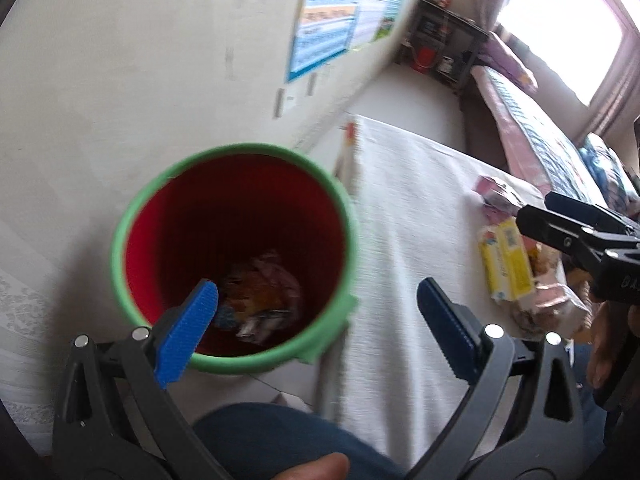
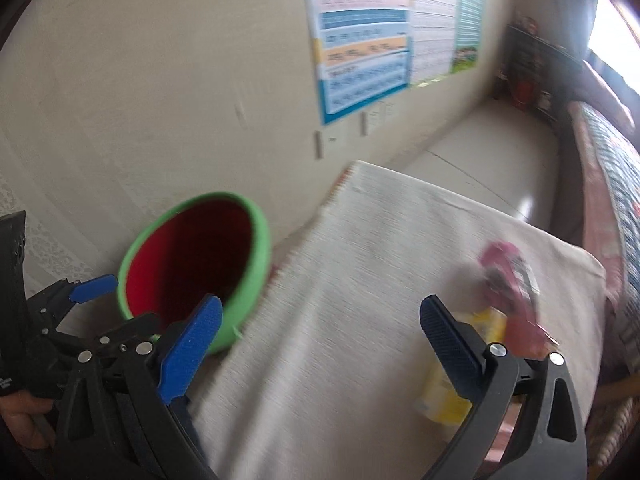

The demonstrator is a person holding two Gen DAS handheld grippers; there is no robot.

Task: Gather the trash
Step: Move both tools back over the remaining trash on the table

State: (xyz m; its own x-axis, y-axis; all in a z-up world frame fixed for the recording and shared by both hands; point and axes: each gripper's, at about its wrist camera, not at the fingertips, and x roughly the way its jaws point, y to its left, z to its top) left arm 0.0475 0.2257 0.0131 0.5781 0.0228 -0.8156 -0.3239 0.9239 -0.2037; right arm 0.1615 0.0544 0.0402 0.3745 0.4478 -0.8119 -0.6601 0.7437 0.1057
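Observation:
A red bin with a green rim [image 1: 234, 252] stands on the floor left of the table, with crumpled wrappers [image 1: 260, 300] at its bottom. It also shows in the right wrist view [image 2: 192, 264]. My left gripper [image 1: 316, 312] is open and empty, its left finger over the bin's mouth. My right gripper [image 2: 320, 336] is open and empty above the table. On the table's right side lie yellow cartons [image 1: 506, 262], a pink wrapper [image 1: 496, 196] and a clear bag of snacks [image 1: 552, 300]. The cartons [image 2: 460, 380] and pink wrapper [image 2: 512, 280] show blurred in the right view.
The table wears a white cloth [image 1: 412, 220]. A beige wall with posters [image 2: 364, 40] is behind. A bed [image 1: 540, 128] runs along the right, and a dark shelf [image 1: 444, 40] stands in the far corner. The person's knee [image 1: 280, 440] is below the left gripper.

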